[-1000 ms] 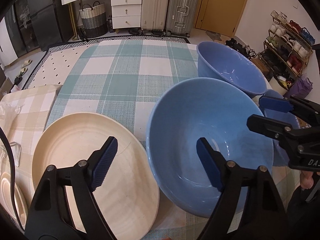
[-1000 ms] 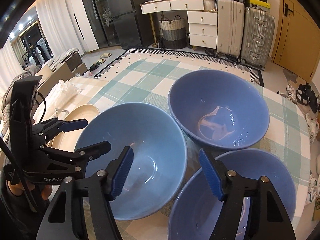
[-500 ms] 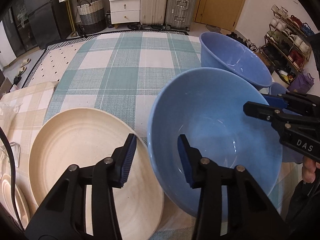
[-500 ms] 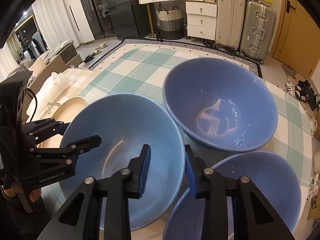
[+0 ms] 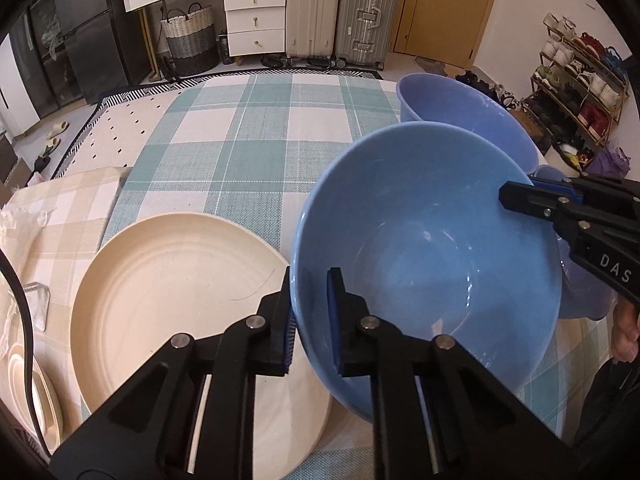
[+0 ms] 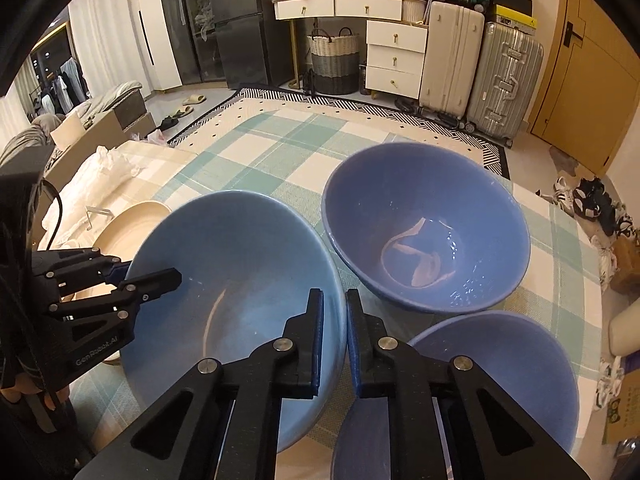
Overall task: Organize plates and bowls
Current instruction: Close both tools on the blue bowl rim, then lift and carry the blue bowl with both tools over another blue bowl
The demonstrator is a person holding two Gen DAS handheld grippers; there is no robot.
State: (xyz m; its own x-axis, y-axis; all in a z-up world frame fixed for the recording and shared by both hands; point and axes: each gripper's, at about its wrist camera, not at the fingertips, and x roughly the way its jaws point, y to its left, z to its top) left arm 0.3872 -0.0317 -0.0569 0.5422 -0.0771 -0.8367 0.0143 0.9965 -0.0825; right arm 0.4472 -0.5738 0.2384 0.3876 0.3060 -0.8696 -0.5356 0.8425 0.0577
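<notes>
Light blue bowl: middle of tabletop, just beside cream plate. Left gripper fingers pinching its left rim; right gripper fingers pinching its opposite rim. Risk: uneven lift tilting bowl, thin rim slipping, knocking neighbouring darker bowl.

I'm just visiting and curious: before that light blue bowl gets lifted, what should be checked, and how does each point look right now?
1. Left hand-held gripper closed on the light blue bowl rim: ok.
2. Right hand-held gripper closed on the opposite rim: ok.
3. Bowl empty: ok.
4. Bowl clear of the cream plate: cannot tell.
5. Darker blue bowl free to receive it: not ok, something pale lies inside.
</notes>
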